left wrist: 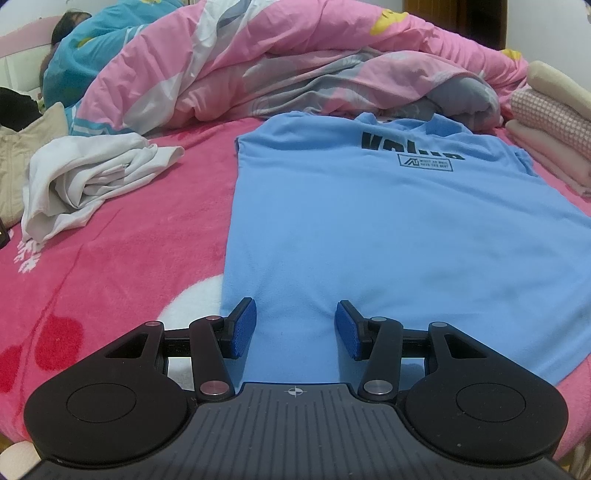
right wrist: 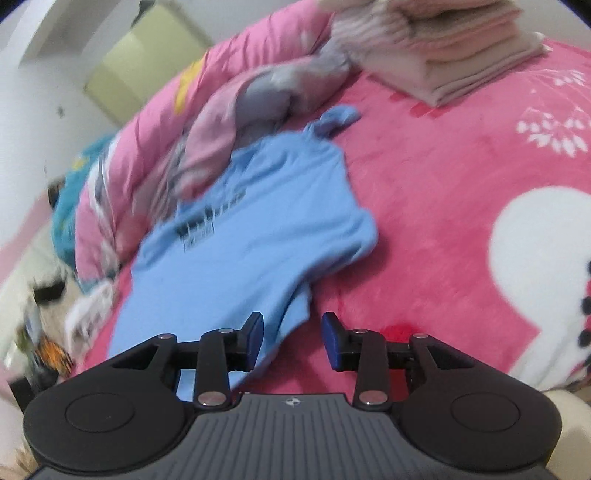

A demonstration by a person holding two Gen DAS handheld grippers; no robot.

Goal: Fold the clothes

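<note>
A light blue T-shirt point(left wrist: 388, 229) with black lettering lies flat on the pink bed blanket point(left wrist: 110, 258), collar away from me. My left gripper point(left wrist: 295, 328) hovers over its near hem, jaws open, blue pads apart with cloth lying beneath them, not pinched. In the blurred right wrist view the same T-shirt point(right wrist: 251, 229) has its right side folded inward, and one sleeve point(right wrist: 340, 114) pokes out at the far end. My right gripper point(right wrist: 292, 339) stands open at the shirt's near right corner. The cloth edge lies by its left pad; the pads do not press on it.
A crumpled white garment point(left wrist: 85, 177) lies left of the shirt. A heaped pink duvet point(left wrist: 258, 66) lies behind it. A stack of folded clothes point(right wrist: 443, 48) sits at the far right. A person point(left wrist: 70, 22) lies under a teal cover at the far left.
</note>
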